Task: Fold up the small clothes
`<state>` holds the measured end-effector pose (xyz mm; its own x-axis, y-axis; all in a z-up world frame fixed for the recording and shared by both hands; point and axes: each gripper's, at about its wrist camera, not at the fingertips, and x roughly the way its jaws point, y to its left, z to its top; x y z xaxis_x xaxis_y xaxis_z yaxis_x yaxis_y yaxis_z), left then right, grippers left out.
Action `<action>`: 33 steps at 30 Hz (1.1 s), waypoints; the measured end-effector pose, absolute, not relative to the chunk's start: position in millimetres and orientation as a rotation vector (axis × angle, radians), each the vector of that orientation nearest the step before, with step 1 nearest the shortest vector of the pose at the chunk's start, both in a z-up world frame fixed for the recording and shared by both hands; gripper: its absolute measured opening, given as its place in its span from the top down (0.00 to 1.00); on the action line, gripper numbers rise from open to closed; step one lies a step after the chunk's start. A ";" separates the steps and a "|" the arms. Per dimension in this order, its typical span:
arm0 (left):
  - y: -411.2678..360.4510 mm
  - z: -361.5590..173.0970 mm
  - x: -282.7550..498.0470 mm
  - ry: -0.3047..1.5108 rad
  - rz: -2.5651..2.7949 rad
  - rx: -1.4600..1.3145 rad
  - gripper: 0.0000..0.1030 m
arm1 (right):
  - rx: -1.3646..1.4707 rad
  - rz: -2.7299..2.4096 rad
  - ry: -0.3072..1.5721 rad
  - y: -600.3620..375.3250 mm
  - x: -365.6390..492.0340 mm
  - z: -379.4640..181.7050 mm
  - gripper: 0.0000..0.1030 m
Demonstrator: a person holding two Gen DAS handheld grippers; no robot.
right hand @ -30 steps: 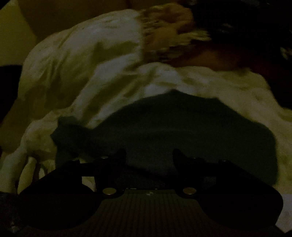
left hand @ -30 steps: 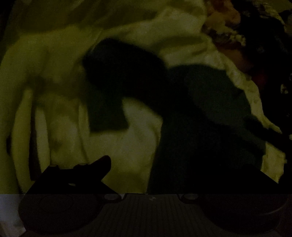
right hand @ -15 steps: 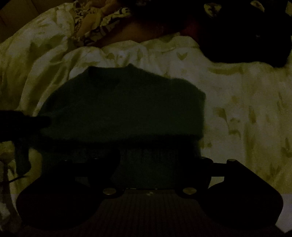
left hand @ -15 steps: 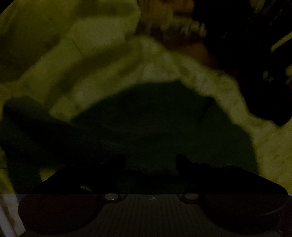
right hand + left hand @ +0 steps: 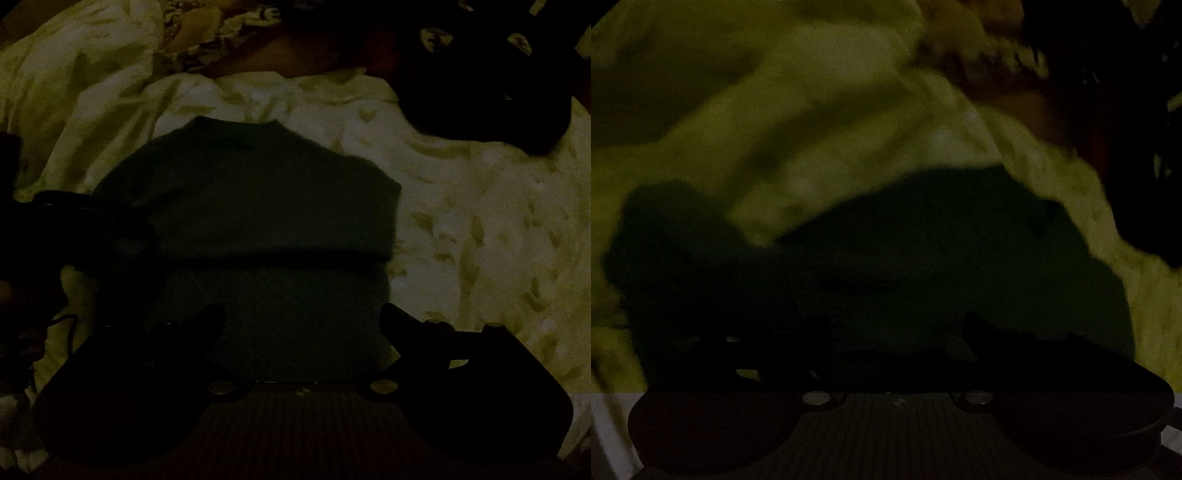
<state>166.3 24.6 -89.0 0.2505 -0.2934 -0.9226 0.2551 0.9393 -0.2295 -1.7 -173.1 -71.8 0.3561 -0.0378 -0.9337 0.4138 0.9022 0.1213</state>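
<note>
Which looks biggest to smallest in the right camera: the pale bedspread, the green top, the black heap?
1. Pale bedspread, filling most of the view.
2. Green top.
3. Black heap, though it lies farther back and runs off the frame, so its rank is unsure.

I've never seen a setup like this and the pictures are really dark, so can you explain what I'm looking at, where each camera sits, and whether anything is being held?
A person holds two hand grippers, each with a camera looking along its fingers. One picture comes from the left gripper, the other from the right gripper. Both are open and hold nothing. A dark green sweater lies on a pale bedsheet, partly folded, with other dark clothes behind it.
</note>
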 end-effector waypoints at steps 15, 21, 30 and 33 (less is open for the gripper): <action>186.2 -79.2 160.4 1.187 0.085 -0.120 0.00 | 0.361 -0.277 1.180 -153.4 6.0 -64.8 0.10; 188.7 -101.0 163.3 1.259 0.048 -0.068 0.00 | 0.347 -0.279 1.192 -146.7 6.1 -62.0 0.09; 175.3 -135.7 183.9 1.324 -0.057 0.030 0.00 | 0.332 -0.293 1.219 -138.3 1.8 -66.8 0.08; 184.3 -137.4 189.0 1.344 -0.051 -0.058 0.00 | 0.332 -0.292 1.230 -136.0 0.2 -69.9 0.08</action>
<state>189.0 184.3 -137.4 0.2244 -0.0706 -0.9719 0.0036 0.9974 -0.0716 0.2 -136.0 -69.9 0.3083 -0.0392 -0.9505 0.3929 0.9152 0.0897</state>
